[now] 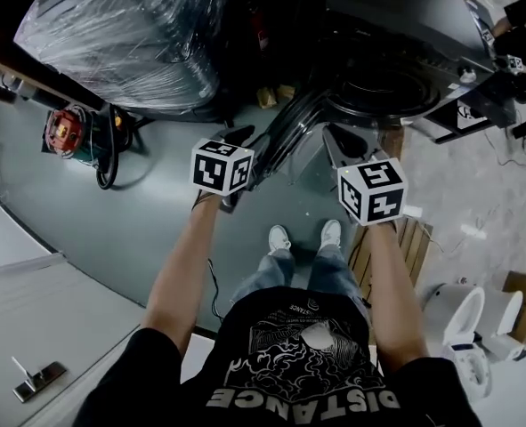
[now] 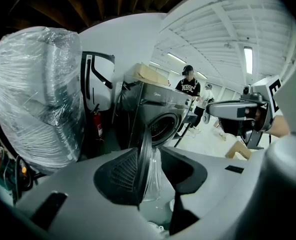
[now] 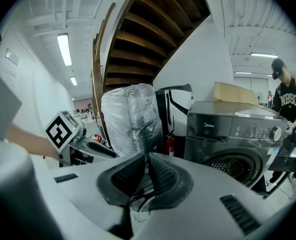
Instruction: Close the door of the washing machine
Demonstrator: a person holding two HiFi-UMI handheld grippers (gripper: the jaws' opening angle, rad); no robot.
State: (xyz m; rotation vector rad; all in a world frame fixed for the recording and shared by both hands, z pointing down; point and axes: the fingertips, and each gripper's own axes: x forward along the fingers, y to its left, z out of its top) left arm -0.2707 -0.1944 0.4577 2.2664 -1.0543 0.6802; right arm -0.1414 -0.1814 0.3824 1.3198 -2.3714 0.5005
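Between the half-parted jaws of the left gripper (image 2: 150, 149) stands the open door (image 2: 146, 134), ungripped, with the washing machine (image 2: 158, 119) beyond. Alongside, the right gripper (image 3: 147, 155) is closed, apparently empty. Stiff, hinged and glass-bowled, the door likely swings easily; push its rim.

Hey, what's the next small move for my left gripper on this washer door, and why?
Probably sweep the left gripper rightward, toward the washing machine, so its left pad pushes the door shut: the door's edge stands between the open jaws, close against that pad, and the drum opening is uncovered.
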